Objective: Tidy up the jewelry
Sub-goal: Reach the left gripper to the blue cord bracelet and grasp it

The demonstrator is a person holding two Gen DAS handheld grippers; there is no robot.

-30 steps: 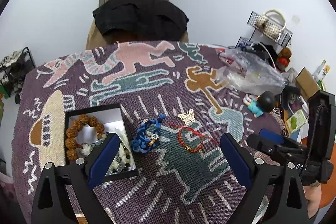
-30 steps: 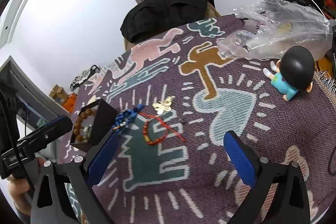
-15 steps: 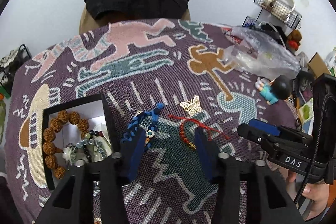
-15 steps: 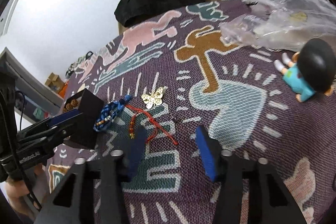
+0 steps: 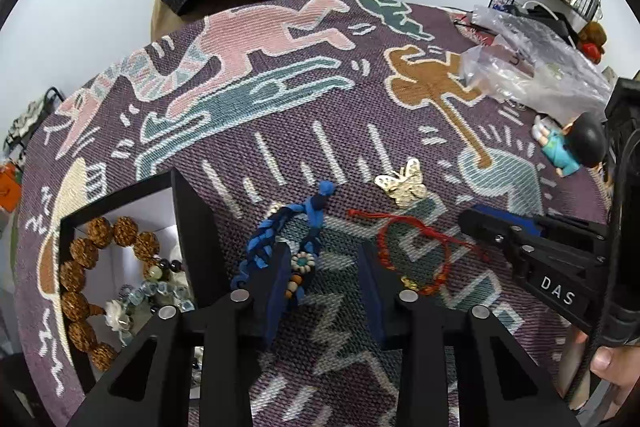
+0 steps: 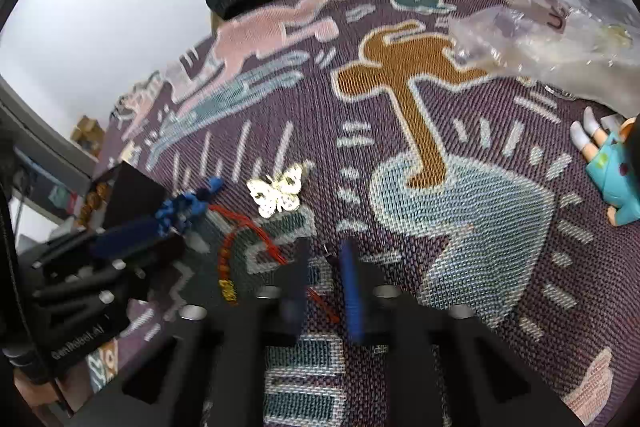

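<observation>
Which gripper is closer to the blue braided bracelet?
Left. The left gripper straddles the blue braided bracelet's beaded end; the right gripper sits farther right, over the red string bracelet.

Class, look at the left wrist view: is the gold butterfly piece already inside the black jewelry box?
No: the gold butterfly lies on the patterned cloth, well apart from the black box that holds beaded bracelets.

Right wrist view motion-blurred; left gripper [image 6: 132, 247] smeared at lower left. Figurine [image 6: 612, 171] cut off at right edge. Jewelry box [image 5: 120, 267] contents partly hidden behind finger [image 5: 276, 291].
</observation>
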